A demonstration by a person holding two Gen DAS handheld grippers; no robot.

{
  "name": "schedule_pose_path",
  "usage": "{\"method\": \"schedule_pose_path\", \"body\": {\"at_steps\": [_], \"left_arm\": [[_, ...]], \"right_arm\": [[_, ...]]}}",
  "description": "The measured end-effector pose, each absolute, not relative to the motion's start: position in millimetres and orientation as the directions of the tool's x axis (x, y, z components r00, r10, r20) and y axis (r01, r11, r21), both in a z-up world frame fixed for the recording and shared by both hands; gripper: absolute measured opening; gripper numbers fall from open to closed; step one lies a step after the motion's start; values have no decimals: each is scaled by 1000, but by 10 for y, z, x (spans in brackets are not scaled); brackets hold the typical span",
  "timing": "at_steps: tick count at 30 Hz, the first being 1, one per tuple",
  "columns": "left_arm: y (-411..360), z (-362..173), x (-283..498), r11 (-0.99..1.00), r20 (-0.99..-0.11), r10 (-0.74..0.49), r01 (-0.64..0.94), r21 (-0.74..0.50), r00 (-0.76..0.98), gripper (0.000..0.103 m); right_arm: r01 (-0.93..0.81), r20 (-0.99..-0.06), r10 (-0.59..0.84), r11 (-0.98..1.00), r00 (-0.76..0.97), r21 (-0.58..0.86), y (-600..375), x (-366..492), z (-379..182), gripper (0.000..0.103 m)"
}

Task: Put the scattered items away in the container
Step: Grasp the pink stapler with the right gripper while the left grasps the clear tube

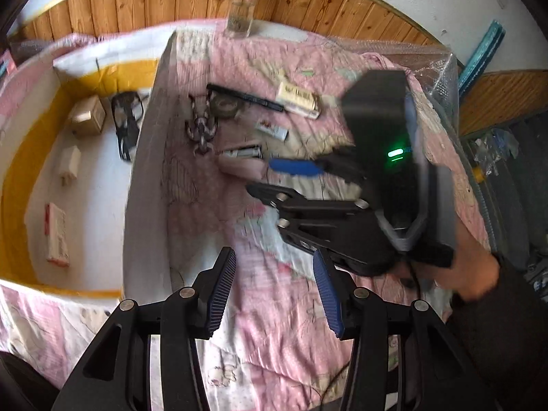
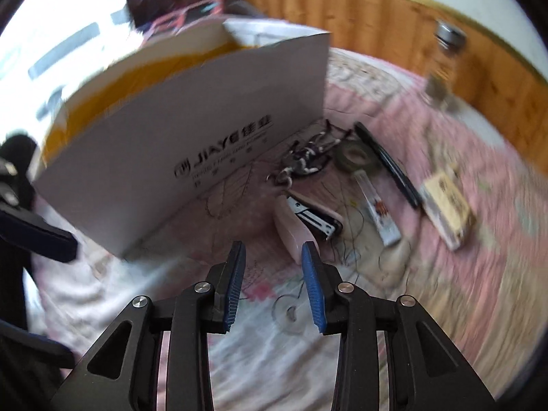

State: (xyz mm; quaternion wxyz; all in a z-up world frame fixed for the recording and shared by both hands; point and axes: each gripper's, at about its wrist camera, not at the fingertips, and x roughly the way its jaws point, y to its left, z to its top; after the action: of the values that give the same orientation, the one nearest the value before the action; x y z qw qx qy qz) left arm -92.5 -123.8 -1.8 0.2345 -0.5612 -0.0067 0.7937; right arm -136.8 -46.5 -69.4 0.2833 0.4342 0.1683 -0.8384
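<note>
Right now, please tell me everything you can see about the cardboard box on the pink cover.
The cardboard box is open at the top, white outside with dark printed lettering on its long side, and yellow-orange inside along the walls. It stands upright on the pink bed cover, left of the scattered items. Inside lie several small boxes and a dark pair of glasses. Neither gripper touches it.

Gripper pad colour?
Blue, ribbed pads on black fingers; clearest in the right wrist view.

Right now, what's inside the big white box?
Inside the box: glasses, a tan carton, a small white piece and a red-and-white packet. The near wall hides the rest.
</note>
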Motion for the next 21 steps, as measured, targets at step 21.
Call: {"method": "schedule_pose_path", "body": {"at_steps": [21], "left_arm": [[-1257,-125,-1184,-862,-861,458,-346,-370,-223,49]], "right_arm": [[686,-841,-369,-727,-396,-4,-388,-2215,-679,47]]}}
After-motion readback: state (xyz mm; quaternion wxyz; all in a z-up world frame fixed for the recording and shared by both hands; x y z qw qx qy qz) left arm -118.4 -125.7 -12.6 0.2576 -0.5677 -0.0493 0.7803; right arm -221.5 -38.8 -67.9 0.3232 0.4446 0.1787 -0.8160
